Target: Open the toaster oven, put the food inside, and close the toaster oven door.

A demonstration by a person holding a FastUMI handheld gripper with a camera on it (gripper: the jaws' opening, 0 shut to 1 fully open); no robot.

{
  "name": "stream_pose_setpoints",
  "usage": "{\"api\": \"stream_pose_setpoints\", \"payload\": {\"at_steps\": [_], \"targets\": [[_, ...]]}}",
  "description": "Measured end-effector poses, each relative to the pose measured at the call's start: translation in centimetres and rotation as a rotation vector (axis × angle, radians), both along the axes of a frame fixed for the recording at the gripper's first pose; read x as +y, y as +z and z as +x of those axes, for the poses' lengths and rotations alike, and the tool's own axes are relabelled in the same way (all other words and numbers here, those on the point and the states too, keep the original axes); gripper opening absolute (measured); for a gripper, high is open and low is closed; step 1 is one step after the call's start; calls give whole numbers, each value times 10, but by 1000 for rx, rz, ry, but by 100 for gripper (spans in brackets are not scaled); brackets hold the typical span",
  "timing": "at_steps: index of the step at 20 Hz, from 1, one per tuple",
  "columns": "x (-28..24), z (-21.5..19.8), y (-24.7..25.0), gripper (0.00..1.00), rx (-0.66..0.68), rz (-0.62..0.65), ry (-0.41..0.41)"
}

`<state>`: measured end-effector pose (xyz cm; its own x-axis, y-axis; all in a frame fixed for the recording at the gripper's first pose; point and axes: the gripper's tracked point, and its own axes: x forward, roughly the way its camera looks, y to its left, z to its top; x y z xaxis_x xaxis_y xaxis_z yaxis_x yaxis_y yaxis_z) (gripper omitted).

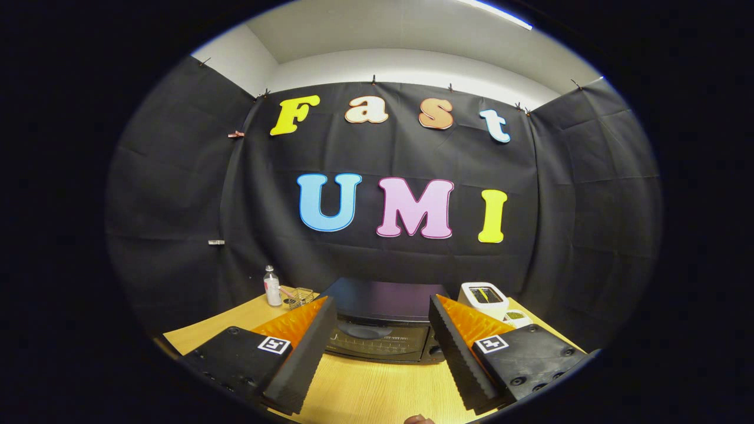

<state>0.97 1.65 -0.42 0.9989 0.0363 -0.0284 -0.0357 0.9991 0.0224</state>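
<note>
Two fingers point(318, 335) apart, partly hiding toaster oven point(382, 330).

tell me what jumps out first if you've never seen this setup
The tool stands open, its two orange-backed fingers spread wide over the wooden table. Just beyond them sits the black toaster oven, door closed. A small bottle stands off to its left, a white appliance to its right.
</note>
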Motion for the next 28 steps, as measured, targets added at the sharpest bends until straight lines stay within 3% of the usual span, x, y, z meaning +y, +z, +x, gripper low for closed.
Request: {"api": "stream_pose_setpoints", "payload": {"at_steps": [13,28], "targets": [[0,22,-20,97,87,11,-29],[18,147,-107,98,280,46,-59]]}}
